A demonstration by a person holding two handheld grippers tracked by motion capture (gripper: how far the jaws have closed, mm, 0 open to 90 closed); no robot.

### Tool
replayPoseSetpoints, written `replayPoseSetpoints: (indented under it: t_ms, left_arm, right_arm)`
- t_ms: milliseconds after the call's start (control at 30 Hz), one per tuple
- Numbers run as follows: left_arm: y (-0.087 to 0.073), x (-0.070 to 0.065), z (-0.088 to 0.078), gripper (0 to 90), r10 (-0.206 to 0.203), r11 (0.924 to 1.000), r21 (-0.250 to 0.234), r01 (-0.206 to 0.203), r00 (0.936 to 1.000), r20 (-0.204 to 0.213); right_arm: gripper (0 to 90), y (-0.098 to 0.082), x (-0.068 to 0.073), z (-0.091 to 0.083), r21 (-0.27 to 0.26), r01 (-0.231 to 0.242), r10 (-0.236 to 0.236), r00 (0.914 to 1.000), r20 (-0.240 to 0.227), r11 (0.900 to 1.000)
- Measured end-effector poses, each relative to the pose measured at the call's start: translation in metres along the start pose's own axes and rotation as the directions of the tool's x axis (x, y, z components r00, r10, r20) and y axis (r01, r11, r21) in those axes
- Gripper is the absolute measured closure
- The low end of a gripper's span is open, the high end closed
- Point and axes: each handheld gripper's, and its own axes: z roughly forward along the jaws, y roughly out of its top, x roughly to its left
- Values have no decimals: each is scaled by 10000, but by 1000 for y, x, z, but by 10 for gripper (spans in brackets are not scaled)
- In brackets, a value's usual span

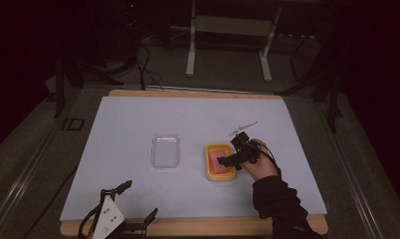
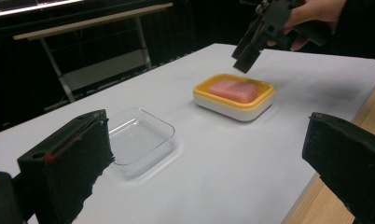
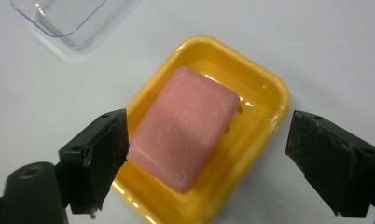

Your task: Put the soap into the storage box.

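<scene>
A pink bar of soap (image 3: 183, 128) lies in a yellow soap dish (image 3: 269, 93) right of the table's middle. My right gripper (image 1: 230, 152) hovers just above it, open, its jaws straddling the soap without touching it. The dish (image 2: 213, 103), the soap (image 2: 233, 90) and that gripper (image 2: 248, 51) also appear in the left gripper view. A clear plastic tray (image 1: 165, 151) sits empty to the left of the dish. My left gripper (image 1: 139, 199) rests near the table's front edge, open with nothing between its jaws.
A thin white stick-like object (image 1: 244, 128) lies just behind the dish. The white sheet (image 1: 138, 114) covers a wooden tabletop (image 1: 198, 226). A metal stand (image 1: 228, 30) is on the floor beyond the table. The clear tray's corner (image 3: 64, 18) is at the upper left.
</scene>
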Motion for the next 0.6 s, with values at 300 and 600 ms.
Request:
replayPoseSetpoints:
  t_ms: [300, 600]
  left_arm:
    - [0, -1, 1, 19, 58, 10000, 71, -58, 10000, -12]
    - [-1, -1, 2, 19, 69, 9999, 114, -69, 10000, -12]
  right_arm:
    - [130, -22, -16, -23, -211, 268, -269, 9996, -28, 9994]
    - [130, -45, -32, -38, -250, 375, -372, 9992, 137, 9990]
